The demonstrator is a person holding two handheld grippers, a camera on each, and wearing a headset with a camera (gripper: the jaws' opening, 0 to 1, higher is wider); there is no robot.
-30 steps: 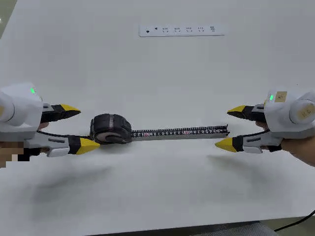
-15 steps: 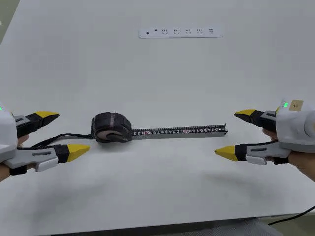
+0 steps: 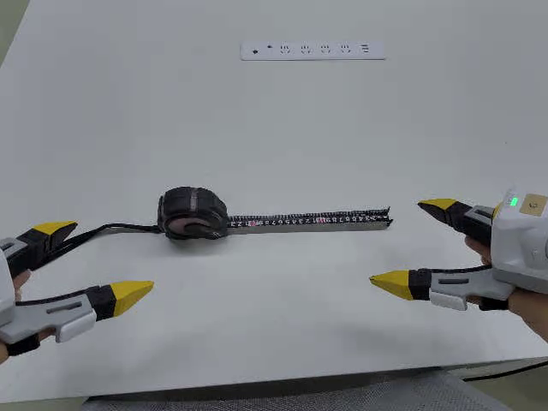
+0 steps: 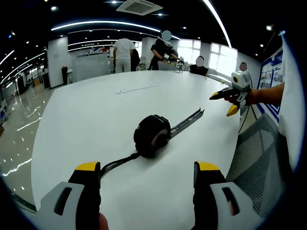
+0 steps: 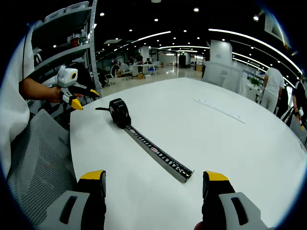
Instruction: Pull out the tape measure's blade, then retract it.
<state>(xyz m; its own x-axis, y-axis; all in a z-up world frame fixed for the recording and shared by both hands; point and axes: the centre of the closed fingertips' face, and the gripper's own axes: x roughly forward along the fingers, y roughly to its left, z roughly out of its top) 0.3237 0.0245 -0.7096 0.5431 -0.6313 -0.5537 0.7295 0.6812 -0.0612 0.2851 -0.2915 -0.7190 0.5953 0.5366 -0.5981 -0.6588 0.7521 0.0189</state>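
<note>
A black tape measure (image 3: 192, 214) lies on the white table (image 3: 257, 128), its blade (image 3: 310, 221) drawn out to the right and resting flat. A black wrist strap (image 3: 120, 228) trails left from the case. My left gripper (image 3: 101, 260) hovers open at the lower left, apart from the case and holding nothing. My right gripper (image 3: 413, 245) hovers open just right of the blade's hooked tip (image 3: 389, 214), not touching it. The left gripper view shows the case (image 4: 151, 135), blade (image 4: 186, 122) and the right gripper (image 4: 227, 99) beyond. In the right gripper view the blade (image 5: 156, 152) runs toward the case (image 5: 120, 112).
A white power strip (image 3: 312, 50) lies at the far side of the table. The table's near edge (image 3: 282, 381) runs just below both grippers, with a grey mesh chair (image 5: 38, 167) beneath. People stand far off in the room behind (image 4: 123, 52).
Both grippers have drawn back from the tape measure, outward and toward me. The left one has left the case's side, the right one has moved off the blade tip. The blade stays extended.
</note>
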